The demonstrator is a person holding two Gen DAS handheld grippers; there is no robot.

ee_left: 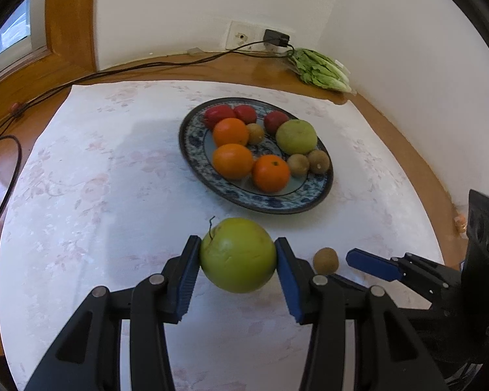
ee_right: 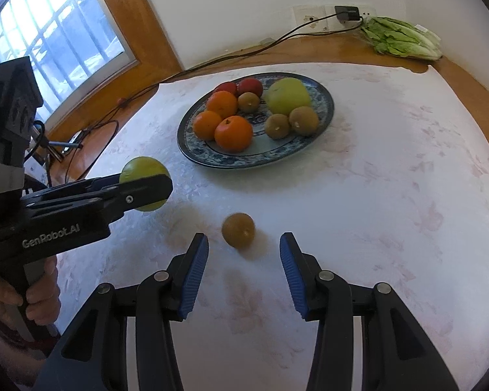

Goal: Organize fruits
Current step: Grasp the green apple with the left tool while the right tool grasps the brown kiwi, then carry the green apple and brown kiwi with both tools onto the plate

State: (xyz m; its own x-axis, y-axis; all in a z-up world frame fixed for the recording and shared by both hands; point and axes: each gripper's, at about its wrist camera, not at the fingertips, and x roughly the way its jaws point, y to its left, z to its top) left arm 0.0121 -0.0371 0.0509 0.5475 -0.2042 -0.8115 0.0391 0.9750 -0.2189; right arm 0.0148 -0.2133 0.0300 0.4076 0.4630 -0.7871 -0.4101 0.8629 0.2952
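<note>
Left jaws around green apple (ee_left: pixel 238 254)

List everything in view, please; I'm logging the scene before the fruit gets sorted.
Plate: one, blue-white patterned, mid-cloth.
Oranges: three, orange, on plate.
Red fruits: three, plate's far side.
Kiwis on plate: three, brown.
Green apple on plate: one.
Held green apple: one, between left gripper's pads.
Loose kiwi: one, brown, on cloth.
Tablecloth: one, white floral.
Lettuce: one bag, green, by wall.
Charger: one, black, in socket.
Left gripper: black, blue pads.
Right gripper: open, behind loose kiwi.
Hand: holding left gripper.
</note>
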